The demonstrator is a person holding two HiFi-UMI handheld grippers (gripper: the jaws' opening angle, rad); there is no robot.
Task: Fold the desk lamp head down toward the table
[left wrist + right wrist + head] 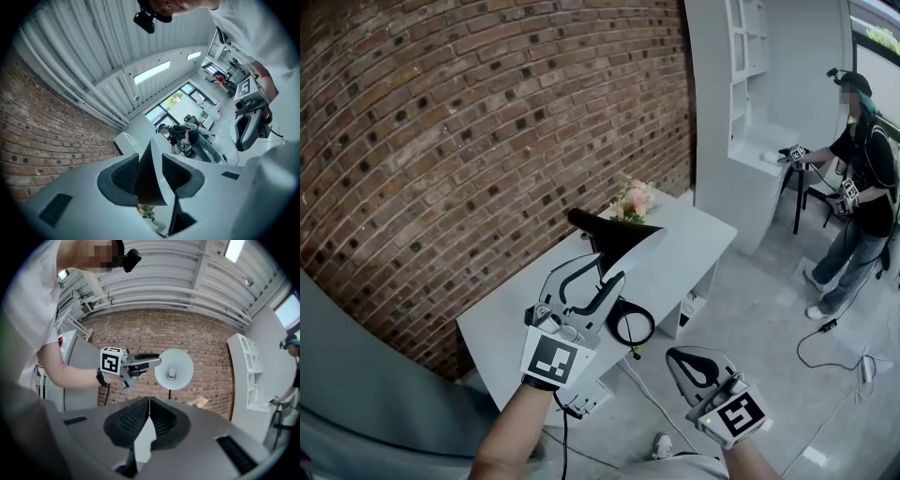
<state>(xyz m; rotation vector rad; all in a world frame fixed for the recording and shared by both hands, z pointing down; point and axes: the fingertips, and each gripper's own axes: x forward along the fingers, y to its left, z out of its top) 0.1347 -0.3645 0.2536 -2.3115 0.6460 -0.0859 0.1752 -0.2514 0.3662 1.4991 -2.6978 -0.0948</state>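
Straddling lamp head (602, 228), L gripper (605, 269) jaws apart; R gripper (680, 359) closed, empty.

Left hand-held gripper (600, 274) at lamp head (614, 234), table (698, 246)

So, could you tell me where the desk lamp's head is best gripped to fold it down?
Take the lamp head by its thin rim, one jaw inside the cone and one outside, coming from the side of the left gripper. The open mouth faces the person, so that edge looks free to reach.
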